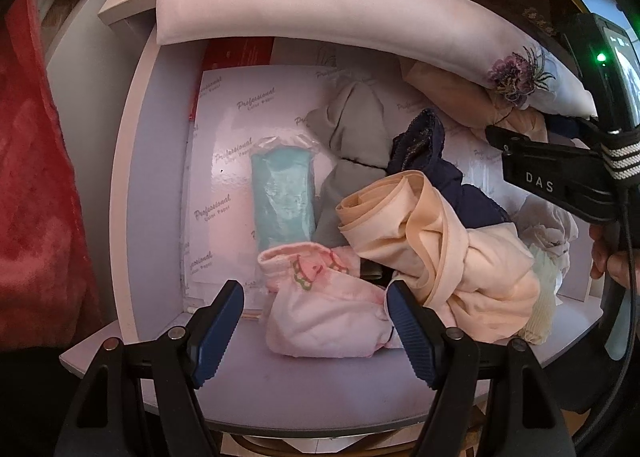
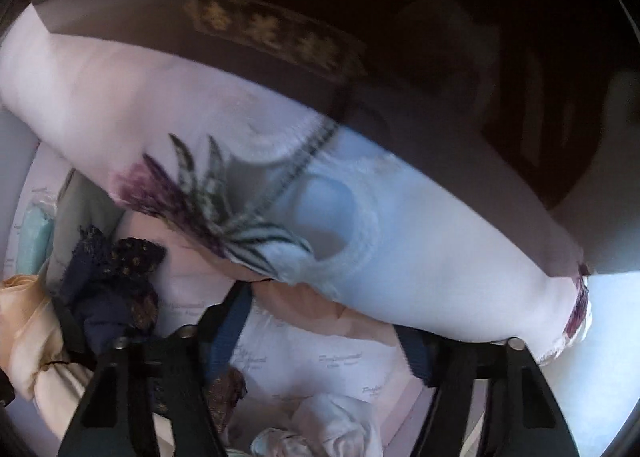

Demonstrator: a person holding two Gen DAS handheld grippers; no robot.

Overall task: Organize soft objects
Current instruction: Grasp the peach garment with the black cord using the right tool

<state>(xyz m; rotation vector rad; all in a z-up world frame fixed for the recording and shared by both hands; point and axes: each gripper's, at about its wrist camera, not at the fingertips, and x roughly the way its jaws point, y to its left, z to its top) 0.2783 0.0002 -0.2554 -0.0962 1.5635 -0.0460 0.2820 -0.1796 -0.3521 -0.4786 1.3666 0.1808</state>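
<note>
A drawer-like shelf lined with printed paper holds a heap of soft things. My left gripper points down, open, with a pink embroidered garment lying between its blue fingers. Beside it lie a cream garment, navy lace cloth, grey cloth and a teal wrapped packet. My right gripper stands open at the edge of a white flowered pillow. A peach cloth tucked under the pillow lies between its fingers. The picture is blurred there.
The white pillow overhangs the back of the shelf. Red fabric hangs at the left. A crumpled white cloth lies at the right, near a hand that holds the right gripper's black body.
</note>
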